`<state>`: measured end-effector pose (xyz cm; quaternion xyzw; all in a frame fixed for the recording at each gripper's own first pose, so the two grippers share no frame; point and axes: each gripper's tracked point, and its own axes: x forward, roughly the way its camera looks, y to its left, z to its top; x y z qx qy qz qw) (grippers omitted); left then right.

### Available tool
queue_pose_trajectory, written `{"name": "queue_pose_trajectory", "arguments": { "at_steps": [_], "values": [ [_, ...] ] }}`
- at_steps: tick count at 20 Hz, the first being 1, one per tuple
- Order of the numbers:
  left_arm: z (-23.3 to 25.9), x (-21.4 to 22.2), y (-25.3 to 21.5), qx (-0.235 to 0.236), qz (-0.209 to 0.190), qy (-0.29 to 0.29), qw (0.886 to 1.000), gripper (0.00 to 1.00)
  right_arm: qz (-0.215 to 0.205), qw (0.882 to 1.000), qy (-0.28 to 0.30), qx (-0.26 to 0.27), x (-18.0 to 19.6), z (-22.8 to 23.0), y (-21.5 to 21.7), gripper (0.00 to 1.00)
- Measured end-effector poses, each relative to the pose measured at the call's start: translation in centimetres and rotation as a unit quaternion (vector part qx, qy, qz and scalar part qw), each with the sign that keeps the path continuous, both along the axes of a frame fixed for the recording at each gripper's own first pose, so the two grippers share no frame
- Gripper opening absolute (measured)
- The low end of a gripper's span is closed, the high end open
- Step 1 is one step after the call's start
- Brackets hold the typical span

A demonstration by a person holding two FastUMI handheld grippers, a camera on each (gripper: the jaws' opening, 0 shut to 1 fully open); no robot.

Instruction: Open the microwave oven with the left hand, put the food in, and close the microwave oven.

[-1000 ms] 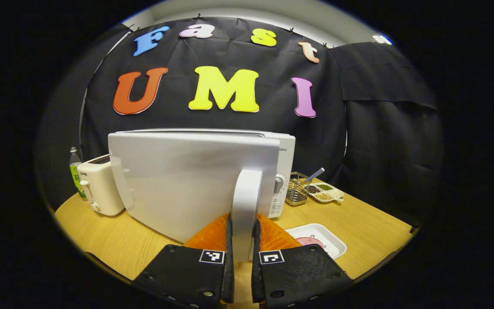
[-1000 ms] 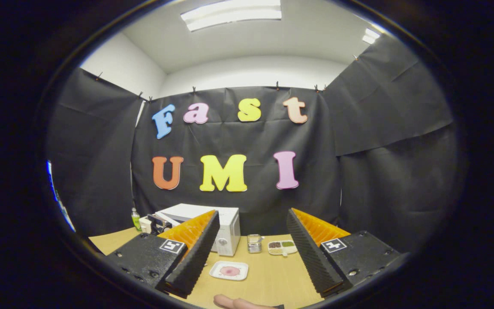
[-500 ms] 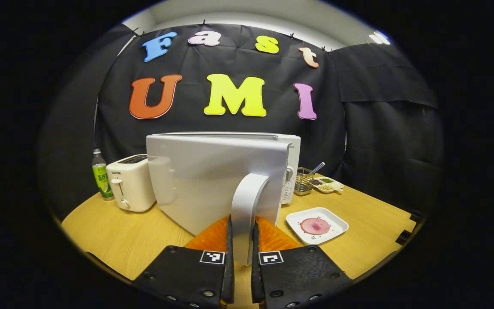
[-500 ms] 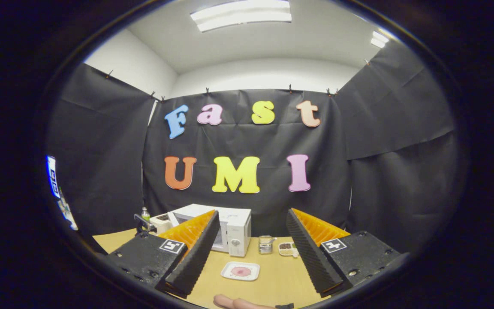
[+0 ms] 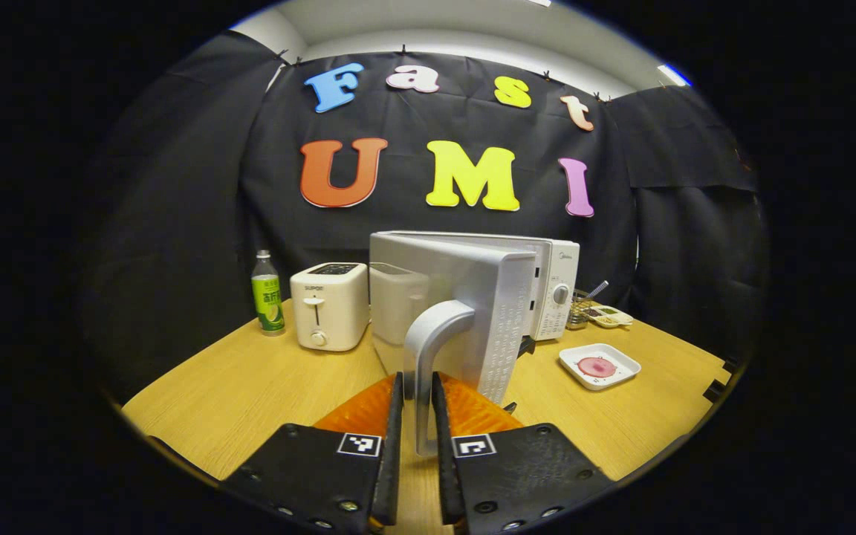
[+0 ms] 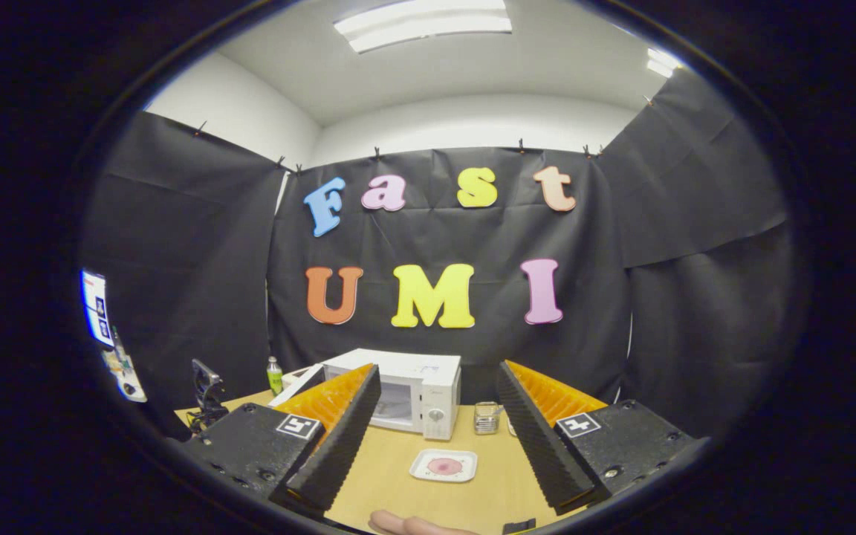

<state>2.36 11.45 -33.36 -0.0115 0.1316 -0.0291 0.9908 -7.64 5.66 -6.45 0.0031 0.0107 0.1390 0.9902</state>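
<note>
A white microwave oven (image 5: 550,286) stands at the back of the wooden table (image 5: 250,386); its door (image 5: 465,312) is swung far out toward me. My left gripper (image 5: 414,435) is shut on the door's pale curved handle (image 5: 424,349). To the right lies a white square plate (image 5: 599,365) with a round pink slice of food (image 5: 596,365) on it. In the right gripper view the microwave oven (image 6: 417,390) shows its cavity open, the plate (image 6: 443,465) sits in front of it, and my right gripper (image 6: 435,438) hangs open high above the table, holding nothing.
A cream toaster (image 5: 328,305) and a green-labelled bottle (image 5: 267,293) stand left of the microwave oven. A wire basket (image 5: 582,308) and a divided dish (image 5: 608,316) sit at the back right. A fingertip (image 6: 406,524) shows at the bottom of the right gripper view.
The door has swung much further open, with my left gripper drawing back and leftward on the handle. The plate, toaster and bottle come further into view. The right gripper has drifted slightly.
</note>
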Motion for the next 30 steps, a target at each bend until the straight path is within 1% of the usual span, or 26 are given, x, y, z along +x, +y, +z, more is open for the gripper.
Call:
{"name": "queue_pose_trajectory", "arguments": {
  "at_steps": [1,2,3,4,7,9,13,15,17,18,20,21,23,24,25,26,28,30],
  "values": [
    [0.2,-1.0,1.6,0.007,0.009,0.002,1.000,0.32,0.001,1.000,0.001,-0.002,0.1,-0.2,0.2,1.00],
    [0.6,-2.0,2.6,0.012,0.017,-0.001,1.000,0.46,0.001,1.000,0.003,-0.005,0.3,-0.4,0.3,1.00],
    [1.5,-3.3,3.7,0.014,0.031,-0.006,0.999,0.65,0.000,1.000,0.005,-0.009,0.6,-0.8,0.4,1.00],
    [2.2,-4.3,4.1,0.013,0.038,-0.012,0.999,0.96,-0.003,1.000,0.008,-0.012,0.9,-1.1,0.4,1.00],
    [4.9,-7.1,5.3,0.021,0.070,-0.030,0.997,0.94,-0.012,0.999,0.029,-0.021,2.4,-3.0,0.5,1.00],
    [7.2,-8.1,4.9,0.012,0.080,-0.044,0.996,0.94,-0.013,0.998,0.051,-0.029,3.6,-4.6,0.7,1.00],
    [10.8,-10.0,2.9,-0.023,0.077,-0.050,0.995,0.93,-0.019,0.993,0.106,-0.047,7.1,-8.4,-0.2,1.00],
    [12.6,-10.5,2.2,-0.034,0.079,-0.058,0.995,0.94,-0.026,0.988,0.142,-0.060,9.5,-10.8,-0.9,1.00],
    [14.0,-10.7,1.3,-0.038,0.076,-0.065,0.994,0.93,-0.034,0.980,0.186,-0.066,11.8,-13.7,-1.9,1.00],
    [14.6,-10.7,0.7,-0.038,0.071,-0.066,0.995,0.93,-0.037,0.974,0.215,-0.067,12.9,-15.4,-2.3,1.00],
    [15.5,-10.4,-0.1,-0.036,0.071,-0.069,0.994,0.93,-0.018,0.959,0.280,-0.048,14.5,-19.1,-2.0,1.00],
    [15.8,-10.3,-0.6,-0.034,0.069,-0.069,0.995,0.93,-0.013,0.948,0.315,-0.036,15.3,-21.0,-2.2,1.00],
    [16.6,-10.0,-1.5,-0.022,0.067,-0.076,0.995,0.93,-0.010,0.924,0.381,-0.027,17.1,-25.1,-2.7,1.00],
    [17.1,-9.8,-2.0,-0.016,0.064,-0.081,0.994,0.93,-0.009,0.910,0.413,-0.026,17.8,-27.1,-3.0,0.92],
    [17.6,-9.7,-2.5,-0.013,0.063,-0.086,0.994,0.93,-0.010,0.898,0.439,-0.024,18.3,-28.9,-3.4,1.00],
    [18.1,-9.4,-2.9,-0.011,0.062,-0.091,0.994,0.93,-0.007,0.887,0.460,-0.023,19.2,-30.5,-3.6,0.97],
    [18.8,-8.9,-3.6,-0.011,0.065,-0.097,0.993,0.93,0.000,0.870,0.493,-0.022,20.2,-33.2,-3.7,0.95],
    [19.3,-8.4,-4.6,-0.028,0.068,-0.099,0.992,0.93,0.012,0.849,0.528,-0.017,20.9,-35.7,-3.9,0.90]
  ]
}}
